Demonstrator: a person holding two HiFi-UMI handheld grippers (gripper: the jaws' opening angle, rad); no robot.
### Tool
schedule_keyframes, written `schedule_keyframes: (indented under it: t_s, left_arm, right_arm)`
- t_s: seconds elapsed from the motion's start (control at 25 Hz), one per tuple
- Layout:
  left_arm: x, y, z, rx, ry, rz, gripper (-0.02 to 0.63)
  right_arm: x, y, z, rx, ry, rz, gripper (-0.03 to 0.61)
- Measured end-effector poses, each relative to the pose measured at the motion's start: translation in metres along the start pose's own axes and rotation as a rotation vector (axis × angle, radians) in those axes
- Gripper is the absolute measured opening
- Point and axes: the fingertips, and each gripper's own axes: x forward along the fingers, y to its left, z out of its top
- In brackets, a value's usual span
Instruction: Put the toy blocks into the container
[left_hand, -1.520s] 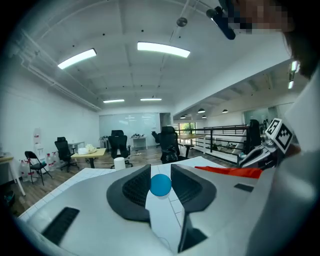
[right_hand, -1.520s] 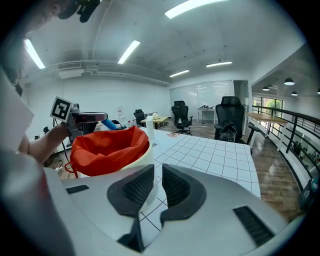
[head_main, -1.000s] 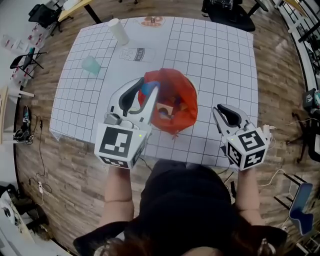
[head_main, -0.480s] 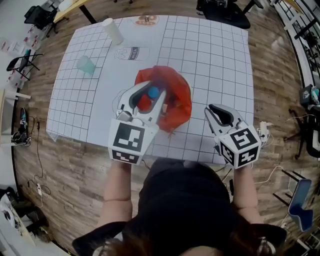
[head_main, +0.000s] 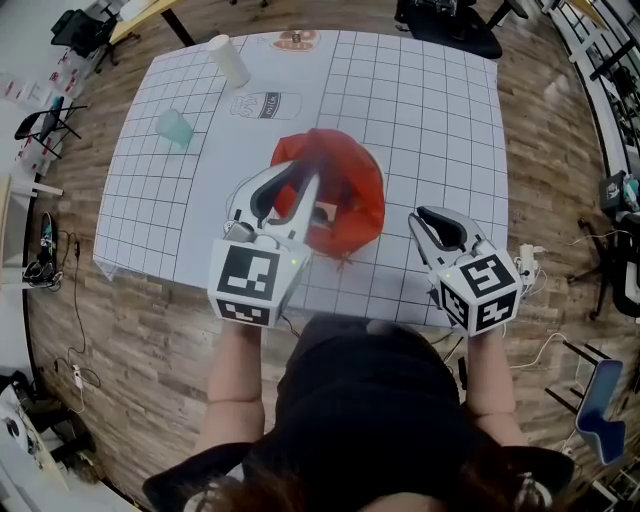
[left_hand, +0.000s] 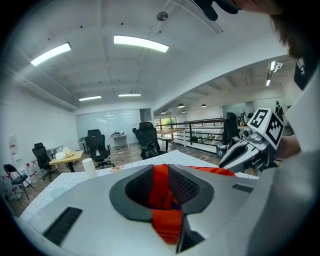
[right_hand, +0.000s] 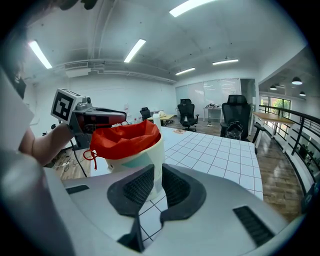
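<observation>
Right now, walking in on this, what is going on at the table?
A person holds a gripper in each hand at a gridded table. The left gripper hangs over the red-lined container, its jaws closing with no block between them; only the red liner shows through the gap. The right gripper hovers to the container's right, jaws apart and empty. No blocks lie out on the table.

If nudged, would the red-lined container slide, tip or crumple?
Probably slides: the container looks wide and stands flat on the table. Its red liner drapes loosely over the rim, so it likely crumples if grabbed.
</observation>
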Motion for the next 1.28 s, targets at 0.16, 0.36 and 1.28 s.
schedule_keyframes:
  t_s: [0.16, 0.36, 1.28]
  left_arm:
    - [-0.005, 0.003, -0.006, -0.02, 0.005, 0.018, 0.098]
    - [-0.014, 0.009, -0.011, -0.05, 0.003, 0.052, 0.087]
    - [-0.072, 0.041, -0.066, -0.233, 0.046, 0.241, 0.055]
  right_arm:
    - [-0.002, -0.002, 0.004, 0.001, -0.016, -0.008, 0.066]
    - [-0.006, -0.007, 0.015, -0.004, -0.044, -0.026, 0.064]
    - [0.006, 0.007, 0.037, -0.012, -0.104, 0.004, 0.015]
